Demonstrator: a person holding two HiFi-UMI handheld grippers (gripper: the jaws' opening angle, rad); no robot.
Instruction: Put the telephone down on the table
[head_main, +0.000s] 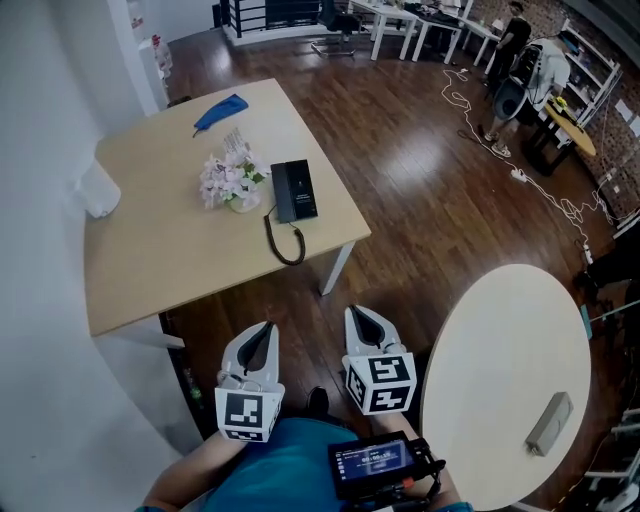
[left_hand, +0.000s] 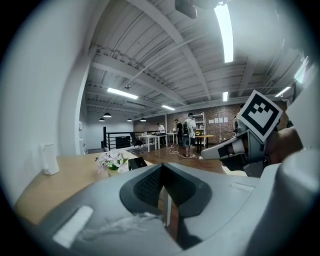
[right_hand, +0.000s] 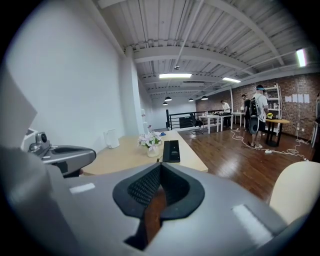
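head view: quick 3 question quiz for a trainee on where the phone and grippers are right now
1. True or false: the telephone lies on the square wooden table.
2. Pick one: in the head view, what stands just left of the telephone? A. flowers; B. a laptop; C. a stack of plates.
3. Short answer: what do the left gripper and the right gripper hold?

Key:
1. True. It lies flat near the table's right edge.
2. A.
3. Nothing. Both are shut and empty, close to the person's body and well away from the table.
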